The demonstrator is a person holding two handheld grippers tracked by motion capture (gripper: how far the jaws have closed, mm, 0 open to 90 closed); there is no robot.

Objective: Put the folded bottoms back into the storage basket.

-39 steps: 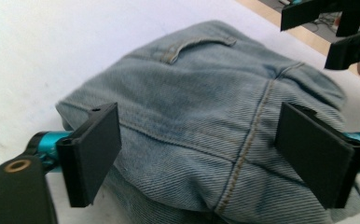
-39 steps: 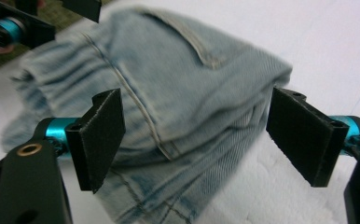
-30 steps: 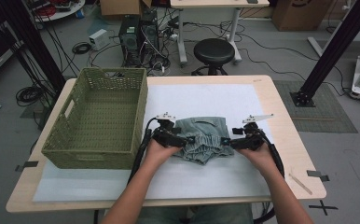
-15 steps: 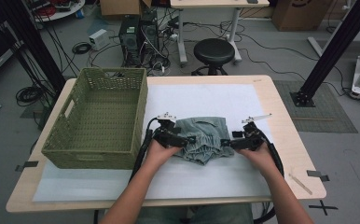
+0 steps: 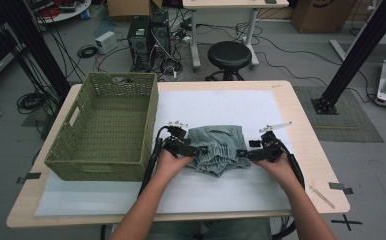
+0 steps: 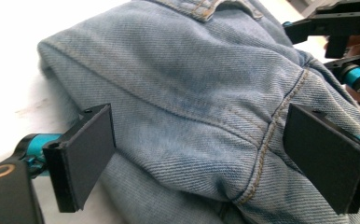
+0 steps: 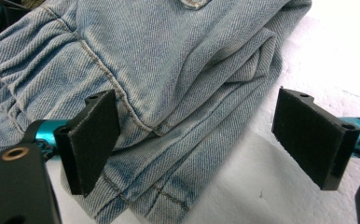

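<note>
Crumpled denim garment (image 5: 216,148) lies on the white surface (image 5: 221,105) beside a green basket (image 5: 106,127); left hand-held gripper (image 5: 201,149) and right hand-held gripper (image 5: 239,153) flank it, jaws spread wide, grasping nothing

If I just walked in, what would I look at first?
Probably the crumpled blue denim garment in the middle of the white table cover, with a hand on each side of it. The left gripper and the right gripper both have their black jaws open around its folds. Next you would notice the big green woven basket, standing just left of the denim.
</note>
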